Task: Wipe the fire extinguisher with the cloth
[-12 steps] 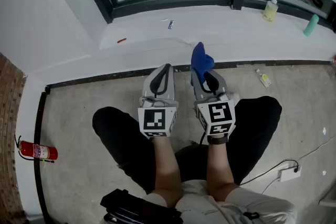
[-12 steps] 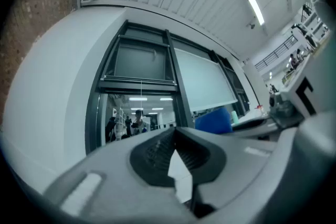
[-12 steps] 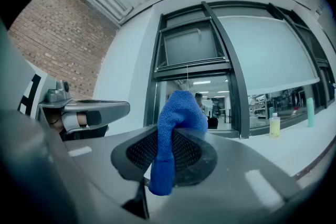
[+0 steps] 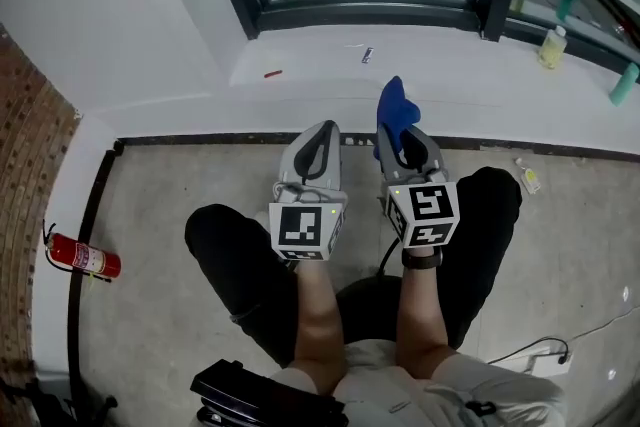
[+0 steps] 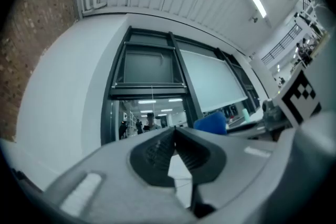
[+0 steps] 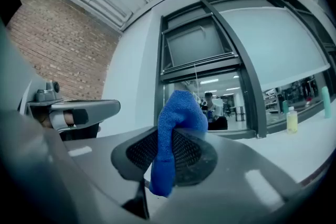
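One extinguisher by wall; left gripper fingers together, right gripper fingers on cloth.

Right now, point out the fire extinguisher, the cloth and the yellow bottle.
fire extinguisher (image 4: pixel 84 258): head view, red cylinder body.
cloth (image 6: pixel 176 115): right gripper view, middle of the blue fold.
yellow bottle (image 4: pixel 550 46): head view, bottle body.

Two grippers are showing, the left gripper and the right gripper, along with one blue cloth, one red fire extinguisher, one yellow bottle and two green bottles.
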Demonstrator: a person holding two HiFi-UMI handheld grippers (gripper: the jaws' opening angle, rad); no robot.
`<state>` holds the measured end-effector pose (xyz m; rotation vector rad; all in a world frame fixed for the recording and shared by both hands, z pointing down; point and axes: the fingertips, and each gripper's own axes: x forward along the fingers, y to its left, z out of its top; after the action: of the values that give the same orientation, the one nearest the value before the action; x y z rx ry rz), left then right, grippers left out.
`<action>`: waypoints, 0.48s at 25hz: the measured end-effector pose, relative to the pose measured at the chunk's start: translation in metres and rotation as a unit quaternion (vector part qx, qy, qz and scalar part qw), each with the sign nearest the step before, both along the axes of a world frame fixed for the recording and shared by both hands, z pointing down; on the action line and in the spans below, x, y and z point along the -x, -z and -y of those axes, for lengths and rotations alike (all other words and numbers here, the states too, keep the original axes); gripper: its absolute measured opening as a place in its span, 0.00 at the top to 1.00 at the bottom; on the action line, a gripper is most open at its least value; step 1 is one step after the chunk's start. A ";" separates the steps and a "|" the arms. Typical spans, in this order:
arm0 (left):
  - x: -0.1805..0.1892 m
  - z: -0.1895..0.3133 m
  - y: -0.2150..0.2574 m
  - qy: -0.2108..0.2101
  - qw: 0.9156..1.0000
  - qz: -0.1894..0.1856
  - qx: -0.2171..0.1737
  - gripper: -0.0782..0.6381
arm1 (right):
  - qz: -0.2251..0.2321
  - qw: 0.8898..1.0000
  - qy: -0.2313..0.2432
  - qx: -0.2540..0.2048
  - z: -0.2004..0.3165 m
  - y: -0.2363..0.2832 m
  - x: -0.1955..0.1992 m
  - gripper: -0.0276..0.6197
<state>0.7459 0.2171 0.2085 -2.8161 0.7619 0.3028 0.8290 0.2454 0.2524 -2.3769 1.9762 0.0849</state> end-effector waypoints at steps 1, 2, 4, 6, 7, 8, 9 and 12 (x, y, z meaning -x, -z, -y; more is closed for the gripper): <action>0.006 0.007 0.002 0.012 1.000 -0.001 -0.003 0.89 | 0.001 1.000 0.013 -0.001 0.010 0.001 0.006 0.85; 0.014 0.014 0.004 0.026 1.000 -0.002 -0.004 0.89 | 0.001 1.000 0.028 -0.002 0.021 0.002 0.014 0.85; 0.031 0.031 0.005 0.056 0.998 -0.001 -0.008 0.89 | 0.000 0.998 0.061 -0.005 0.043 0.005 0.034 0.85; 0.052 0.049 0.007 0.092 0.995 0.002 -0.021 0.89 | -0.002 0.995 0.101 -0.007 0.069 0.008 0.058 0.85; 0.064 0.057 0.008 0.110 0.993 0.004 -0.029 0.89 | -0.001 0.992 0.123 -0.008 0.082 0.008 0.071 0.85; 0.076 0.064 0.009 0.128 0.991 0.005 -0.033 0.89 | -0.001 0.990 0.143 -0.007 0.095 0.009 0.085 0.85; 0.090 0.071 0.010 0.146 0.989 0.005 -0.035 0.89 | 0.000 0.987 0.162 -0.006 0.107 0.009 0.098 0.85; 0.142 0.093 0.010 0.206 0.978 0.002 -0.025 0.89 | -0.003 0.976 0.219 -0.005 0.133 0.008 0.149 0.85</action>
<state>0.6038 0.1240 0.1986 -2.5277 1.2858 0.2389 0.6804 0.1123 0.2441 -1.8757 2.4374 0.0831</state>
